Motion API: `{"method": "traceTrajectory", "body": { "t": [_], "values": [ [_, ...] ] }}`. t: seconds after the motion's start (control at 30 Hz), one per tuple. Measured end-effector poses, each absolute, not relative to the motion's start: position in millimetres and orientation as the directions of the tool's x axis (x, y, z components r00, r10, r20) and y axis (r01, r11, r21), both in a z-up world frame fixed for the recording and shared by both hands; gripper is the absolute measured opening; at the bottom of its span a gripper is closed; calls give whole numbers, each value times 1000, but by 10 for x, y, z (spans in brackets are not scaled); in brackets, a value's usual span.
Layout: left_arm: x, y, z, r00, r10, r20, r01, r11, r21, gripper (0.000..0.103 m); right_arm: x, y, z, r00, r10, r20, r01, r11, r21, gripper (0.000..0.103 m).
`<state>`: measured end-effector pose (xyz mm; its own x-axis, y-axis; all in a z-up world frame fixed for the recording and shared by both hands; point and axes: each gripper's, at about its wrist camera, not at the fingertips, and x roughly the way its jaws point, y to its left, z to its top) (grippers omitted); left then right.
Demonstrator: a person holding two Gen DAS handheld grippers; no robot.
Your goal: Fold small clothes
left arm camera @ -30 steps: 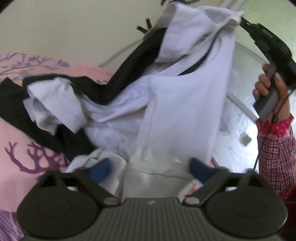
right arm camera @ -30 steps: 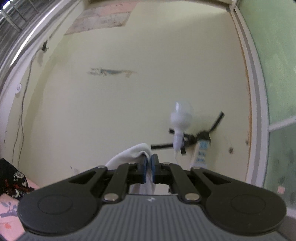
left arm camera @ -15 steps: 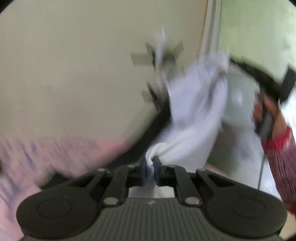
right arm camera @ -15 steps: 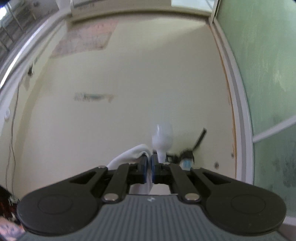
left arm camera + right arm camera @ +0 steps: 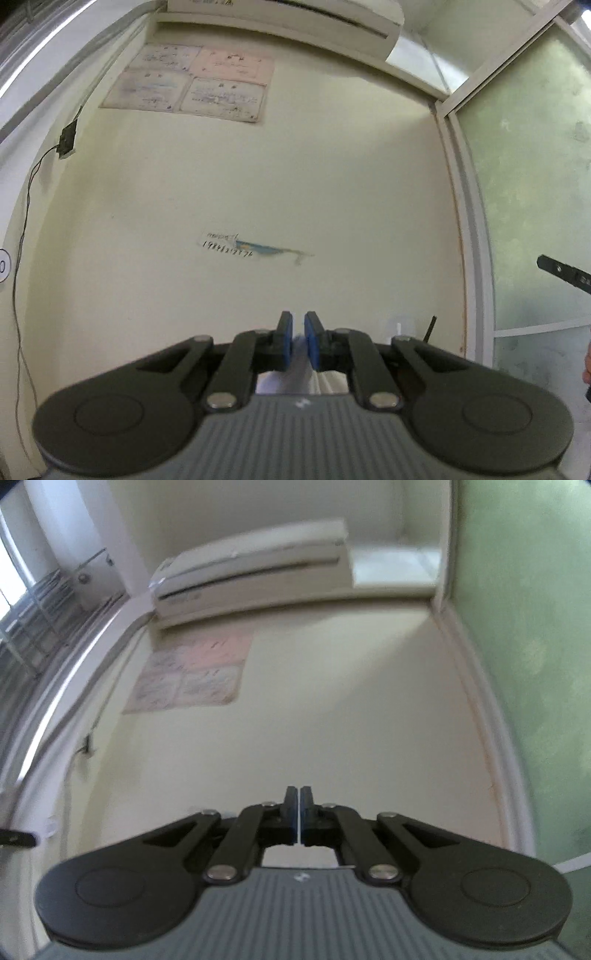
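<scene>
Two pairs of tongs point up at the room's cream wall, and neither view shows any bed or other surface below. The left tongs [image 5: 298,341] are clenched on a bunch of white cloth [image 5: 301,373]: a narrow gap stands between the blue pads [image 5: 287,341], and the pale fabric fills it and hangs down behind the linkage. The right tongs [image 5: 297,819] are pinched nearly pad to pad, with only a thin white sliver of the same cloth between them and a pale strip of it showing just below, in the opening of the linkage.

High on the wall hangs a white air conditioner [image 5: 251,572], and directly under it a block of four pinkish paper sheets [image 5: 192,83] is stuck to the plaster. Lower down on the wall, the left view shows a line of handwritten digits beside a bluish smear [image 5: 255,249]. A thin black cable [image 5: 22,236] runs down from a small dark box near the left corner. To the right, a white frame [image 5: 476,236] borders a panel of green frosted glass [image 5: 535,184]. At the far right edge of the left view, a dark arm of the other tool [image 5: 563,273] pokes in.
</scene>
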<state>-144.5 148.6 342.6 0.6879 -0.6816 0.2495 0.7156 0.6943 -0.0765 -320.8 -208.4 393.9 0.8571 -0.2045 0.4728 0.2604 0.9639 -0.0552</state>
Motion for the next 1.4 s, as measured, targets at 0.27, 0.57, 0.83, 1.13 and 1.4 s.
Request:
{"method": "traceTrajectory", "body": {
  "t": [0.27,0.57,0.83,1.13,1.4],
  "values": [
    [-1293,1216,1856,774,-632,-46,628,775,-71,9,-2743,-2203,2219,996,89,5,-89,995,-47,75],
    [-1399,1684,983,739,-657,-148,625,752,-210,9,-2295,-1787,567,773,393,-498,-360,918,167,74],
    [-1472,1814,879,737,-660,-149,617,746,-250,9,-1968,-1409,133,620,431,-655,-431,885,175,49],
    [-1471,1702,715,684,-707,-180,654,703,-279,10,-1973,-1388,272,699,343,-627,-395,917,61,0],
    [-1435,1411,337,605,-742,-290,678,671,-300,10,-2149,-2174,853,901,145,-408,-112,988,103,0]
  ]
}}
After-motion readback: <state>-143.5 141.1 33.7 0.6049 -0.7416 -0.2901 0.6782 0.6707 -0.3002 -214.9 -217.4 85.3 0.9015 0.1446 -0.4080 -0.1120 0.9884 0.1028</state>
